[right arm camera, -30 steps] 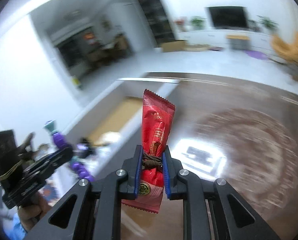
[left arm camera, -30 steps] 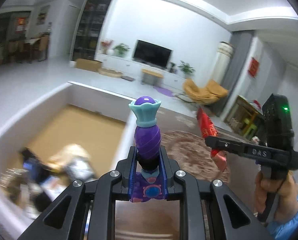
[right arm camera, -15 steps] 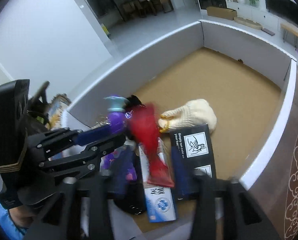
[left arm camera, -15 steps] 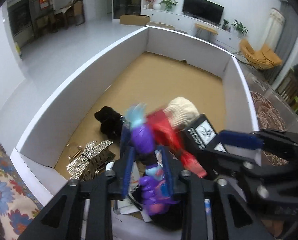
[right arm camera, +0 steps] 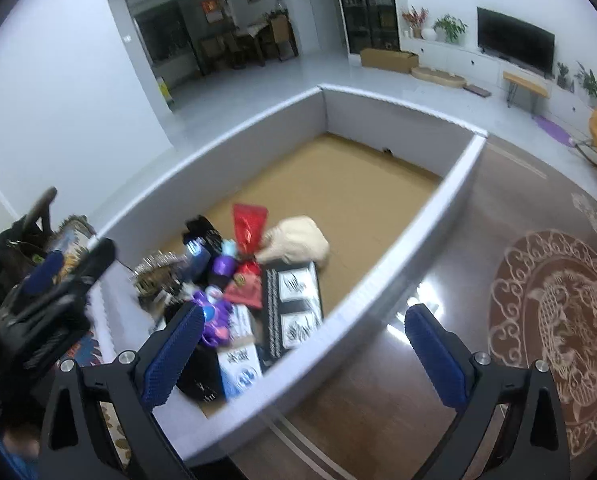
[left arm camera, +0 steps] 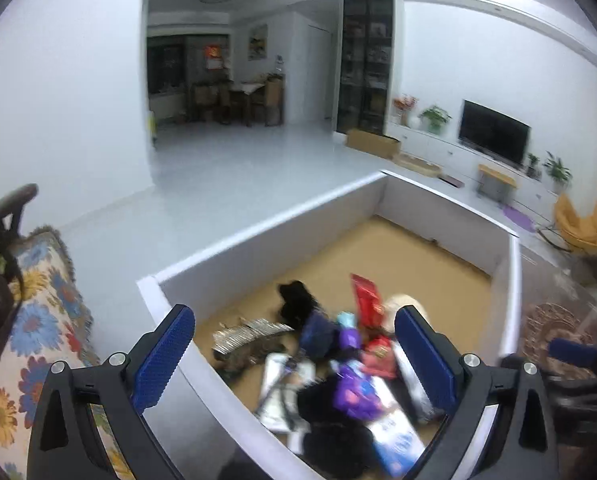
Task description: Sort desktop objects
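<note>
The purple toy (right arm camera: 217, 312) and the red snack packet (right arm camera: 247, 236) are seen lying in the white-walled box (right arm camera: 438, 216), among a black carton (right arm camera: 294, 304) and a cream cloth (right arm camera: 298, 240). The left gripper (left arm camera: 294, 356) and right gripper (right arm camera: 302, 344) have just been opening; both jaws are spread wide, nothing held.

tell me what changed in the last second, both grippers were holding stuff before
Both let go. The left gripper dropped the purple toy and the right gripper dropped the red packet into the white box. Both sets of fingers have just opened wide with nothing between them. The cream cloth, black booklet and silver hair clip lie in the box as before.
</note>
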A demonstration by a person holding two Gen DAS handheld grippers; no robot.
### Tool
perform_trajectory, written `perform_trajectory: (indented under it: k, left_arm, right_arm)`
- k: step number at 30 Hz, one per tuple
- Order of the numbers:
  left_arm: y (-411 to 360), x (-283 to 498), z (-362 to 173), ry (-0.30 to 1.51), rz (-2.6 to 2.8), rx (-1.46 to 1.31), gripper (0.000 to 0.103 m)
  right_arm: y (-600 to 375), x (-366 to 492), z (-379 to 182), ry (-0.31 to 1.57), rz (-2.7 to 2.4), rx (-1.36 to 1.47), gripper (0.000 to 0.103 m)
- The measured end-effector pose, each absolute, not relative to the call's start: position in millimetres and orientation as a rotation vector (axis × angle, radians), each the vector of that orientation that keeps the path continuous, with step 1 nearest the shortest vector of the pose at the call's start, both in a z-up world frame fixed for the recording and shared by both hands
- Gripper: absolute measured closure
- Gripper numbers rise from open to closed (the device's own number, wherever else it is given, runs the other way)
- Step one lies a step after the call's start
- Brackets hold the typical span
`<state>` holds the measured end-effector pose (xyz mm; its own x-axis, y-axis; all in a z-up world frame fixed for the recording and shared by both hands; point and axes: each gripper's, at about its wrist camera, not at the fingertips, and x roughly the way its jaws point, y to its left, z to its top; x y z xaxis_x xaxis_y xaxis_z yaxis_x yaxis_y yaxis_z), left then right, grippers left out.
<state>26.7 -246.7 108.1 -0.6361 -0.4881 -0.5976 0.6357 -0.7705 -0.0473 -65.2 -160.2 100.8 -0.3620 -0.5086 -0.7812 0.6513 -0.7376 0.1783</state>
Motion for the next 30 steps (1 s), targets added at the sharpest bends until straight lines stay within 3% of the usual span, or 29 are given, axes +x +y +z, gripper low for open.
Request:
perform_trajectory:
  k: [7, 18, 30]
  left_arm:
    - [-222.1, 17.6, 117.4, 0.063, -2.377, 0.915, 0.001]
    - [-240.5, 26.1, 94.7, 0.156, -2.341, 1.074, 0.001]
    - [-255.8, 33.3, 91.8, 0.202, -2.304, 1.037, 0.001]
  right_arm:
    - [-138.7, -65.9, 108.9, 0.22, -2.101, 1.194, 0.002]
    - [-144.5, -59.9, 107.8, 0.301, -2.138, 1.174, 0.002]
    - [-142.7, -53.7, 118.9, 0.319, -2.186, 1.094, 0.002]
